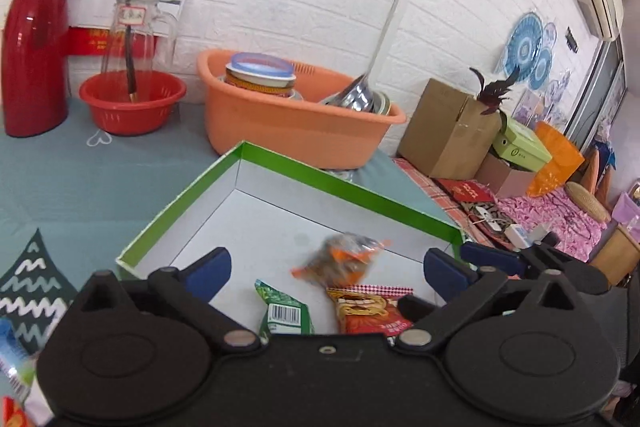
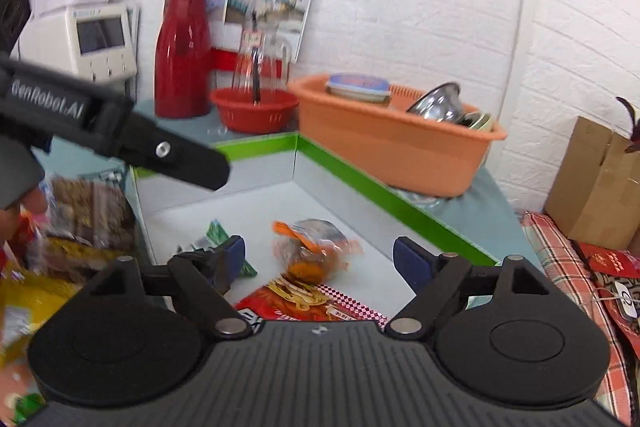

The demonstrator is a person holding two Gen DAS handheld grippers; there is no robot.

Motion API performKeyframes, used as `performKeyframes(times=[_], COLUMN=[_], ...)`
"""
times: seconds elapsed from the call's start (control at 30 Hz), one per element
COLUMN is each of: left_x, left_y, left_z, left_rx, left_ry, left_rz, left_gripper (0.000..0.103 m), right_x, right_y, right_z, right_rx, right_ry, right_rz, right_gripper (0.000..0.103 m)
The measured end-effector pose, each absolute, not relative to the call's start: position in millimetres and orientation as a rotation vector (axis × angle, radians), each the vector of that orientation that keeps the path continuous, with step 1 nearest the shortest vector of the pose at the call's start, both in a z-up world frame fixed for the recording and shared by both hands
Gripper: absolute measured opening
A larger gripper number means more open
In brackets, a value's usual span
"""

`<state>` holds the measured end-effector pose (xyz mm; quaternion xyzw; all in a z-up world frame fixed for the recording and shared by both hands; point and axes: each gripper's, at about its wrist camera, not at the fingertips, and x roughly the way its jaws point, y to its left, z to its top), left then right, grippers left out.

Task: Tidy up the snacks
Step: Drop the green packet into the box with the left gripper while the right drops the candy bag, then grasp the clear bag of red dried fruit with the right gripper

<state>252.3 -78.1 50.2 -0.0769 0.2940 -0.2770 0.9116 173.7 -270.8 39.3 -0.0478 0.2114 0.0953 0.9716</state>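
Note:
A shallow white box with a green rim (image 1: pixel 280 163) (image 2: pixel 360 179) lies in front of both grippers. Inside it are a clear-and-orange snack packet (image 1: pixel 340 259) (image 2: pixel 312 247), blurred in the left wrist view, a green packet (image 1: pixel 284 311) (image 2: pixel 216 231) and a red packet (image 1: pixel 372 311) (image 2: pixel 312 299). My left gripper (image 1: pixel 328 269) hangs over the box, open, its blue pads wide apart and pressing on nothing. My right gripper (image 2: pixel 322 261) is open over the same packets, gripping none. In the right wrist view, the left gripper's black body (image 2: pixel 120 135) reaches in from the upper left.
An orange basin (image 1: pixel 296 123) with a lidded jar and metal bowls stands just behind the box. A red colander (image 1: pixel 132 103), a glass jug and a red flask (image 1: pixel 34 39) stand at the back left. More snack packets (image 2: pixel 80 219) are piled left of the box. A cardboard carton (image 1: pixel 448 127) sits at the right.

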Motion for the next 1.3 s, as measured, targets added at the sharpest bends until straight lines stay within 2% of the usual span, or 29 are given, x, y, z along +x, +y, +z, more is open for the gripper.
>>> performKeyframes(times=[0.3,0.5,0.67,0.87,1.1,1.13,1.17,1.23,1.3], left_x=[164.6,118.4,90.5,83.2,109.5,111.4,112.2,105.2,91.2], left_y=[-28.9,3.4,31.2,56.2,68.1,68.7,69.3,67.7,59.8], left_z=[76.2,53.3,27.8,8.8,-7.2,-10.2,-13.4,-19.2,-25.3], left_rx=[-0.173,-0.191,-0.194,-0.18,-0.219,-0.238,-0.262,-0.309,-0.349], left_ry=[0.529,0.583,0.619,0.661,0.715,0.737,0.76,0.809,0.863], left_rz=[-0.476,-0.448,-0.375,-0.343,-0.373,-0.384,-0.403,-0.449,-0.528], left_gripper=[0.103,0.103,0.103,0.103,0.103,0.083,0.07,0.06,0.06], right_x=[85.5,42.8,25.8,19.1,14.3,13.7,10.1,7.4,8.2], right_y=[-242.9,-216.2,-193.9,-164.5,-161.1,-161.6,-162.5,-162.9,-163.3], right_z=[62.6,48.9,35.4,19.8,7.5,6.6,5.3,3.4,-0.6], right_rx=[0.025,0.063,0.098,0.065,0.104,0.107,0.11,0.119,0.129], right_ry=[0.386,0.366,0.423,0.495,0.534,0.537,0.536,0.539,0.563], right_rz=[0.302,0.425,0.522,0.511,0.513,0.518,0.524,0.532,0.551], right_gripper=[0.103,0.103,0.103,0.103,0.103,0.103,0.103,0.103,0.103])
